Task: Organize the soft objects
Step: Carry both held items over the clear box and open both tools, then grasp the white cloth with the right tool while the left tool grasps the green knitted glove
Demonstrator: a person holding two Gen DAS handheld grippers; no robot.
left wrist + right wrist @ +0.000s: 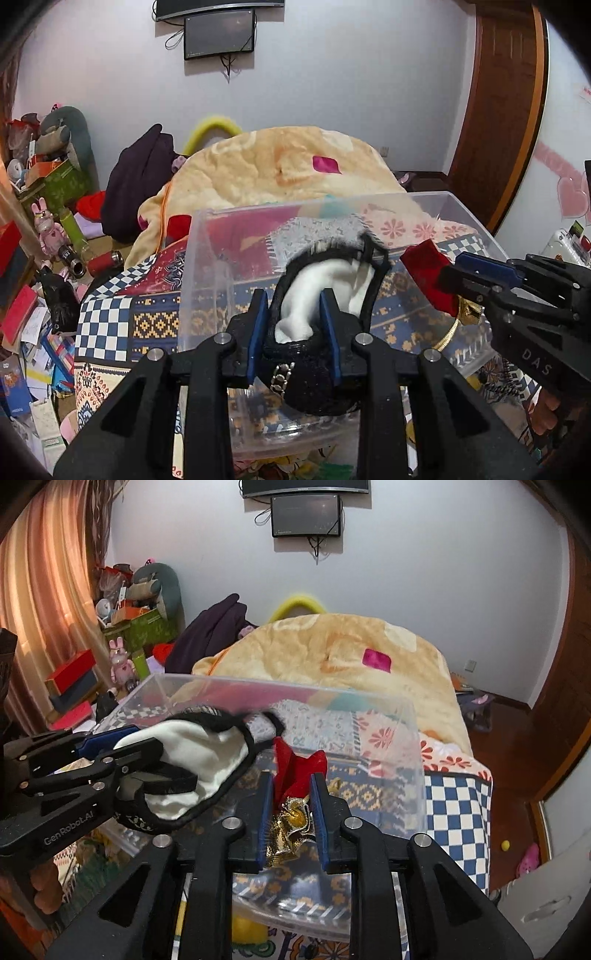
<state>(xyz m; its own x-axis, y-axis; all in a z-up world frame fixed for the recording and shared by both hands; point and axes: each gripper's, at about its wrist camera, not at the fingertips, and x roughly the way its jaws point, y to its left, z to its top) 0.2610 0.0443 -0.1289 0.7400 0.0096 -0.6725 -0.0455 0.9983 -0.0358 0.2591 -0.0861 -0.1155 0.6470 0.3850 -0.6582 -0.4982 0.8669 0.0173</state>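
My left gripper (pixel 293 302) is shut on a black soft cap with a white lining (pixel 325 284) and holds it over the clear plastic box (pixel 207 258). The cap also shows in the right wrist view (pixel 199 768), held by the left gripper (pixel 136 746). My right gripper (pixel 291 779) is shut on a red and gold cloth item (pixel 295 775), also above the box (pixel 413 746). In the left wrist view the right gripper (pixel 448 269) holds the red cloth (pixel 424 273) at the box's right rim.
The box sits on a bed with a patterned quilt (pixel 107 314). A folded beige blanket (pixel 295 166) lies behind it, with dark clothing (pixel 140 184) to its left. Cluttered boxes and toys (pixel 48 206) fill the floor at left. A wooden door (pixel 498 110) stands at right.
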